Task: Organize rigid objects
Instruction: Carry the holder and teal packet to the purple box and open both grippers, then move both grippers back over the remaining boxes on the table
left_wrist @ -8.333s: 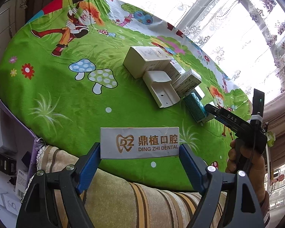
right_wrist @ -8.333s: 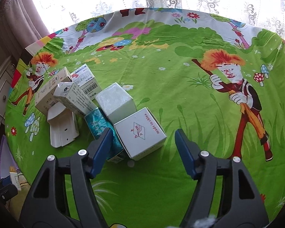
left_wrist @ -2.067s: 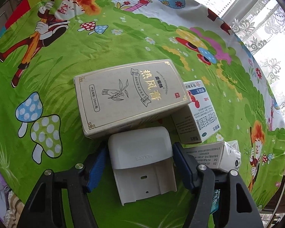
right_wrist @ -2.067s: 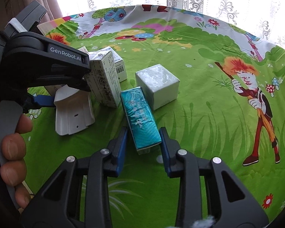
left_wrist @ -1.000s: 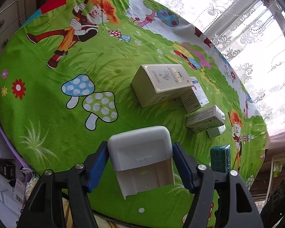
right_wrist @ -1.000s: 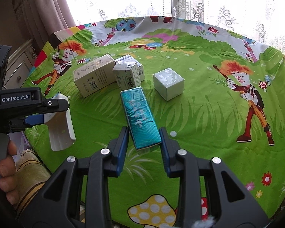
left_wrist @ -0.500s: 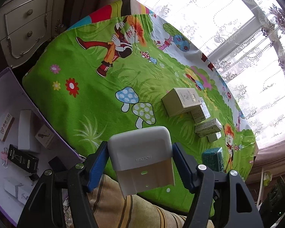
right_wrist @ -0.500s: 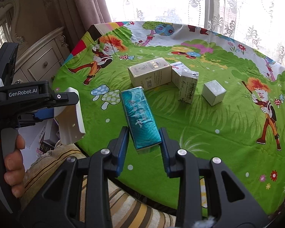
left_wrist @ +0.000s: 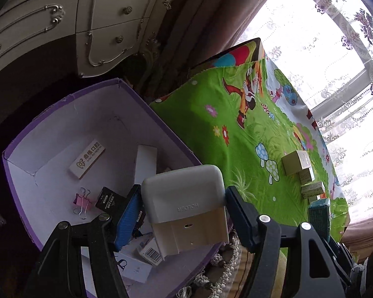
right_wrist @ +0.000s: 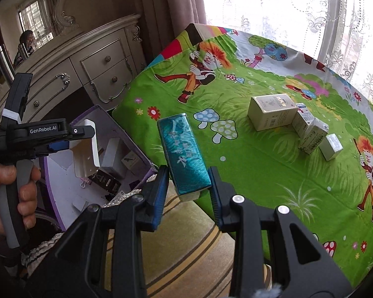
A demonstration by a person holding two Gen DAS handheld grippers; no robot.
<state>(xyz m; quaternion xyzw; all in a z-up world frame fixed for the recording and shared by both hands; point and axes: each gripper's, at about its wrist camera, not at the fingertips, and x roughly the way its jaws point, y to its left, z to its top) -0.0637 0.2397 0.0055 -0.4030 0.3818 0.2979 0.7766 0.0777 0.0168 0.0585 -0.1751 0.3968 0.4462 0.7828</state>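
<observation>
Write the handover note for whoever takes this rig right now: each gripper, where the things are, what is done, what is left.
Left gripper: shut on the white holder, held over the open purple box.
Right gripper: shut on the teal box, held above the near edge of the green tablecloth, beside the purple box.
Done: the purple box already holds a dental-label box, a pink binder clip and other small packages.
Left: drop both held things in, then fetch four boxes on the cloth, the largest being the cream box.

1. The white holder (left_wrist: 184, 198) hides part of the purple box's (left_wrist: 62, 104) contents
2. Print on the small boxes (left_wrist: 308, 181) is too small to read
3. The teal box (left_wrist: 319, 216) is half hidden behind the left hand-held gripper (left_wrist: 181, 213)
</observation>
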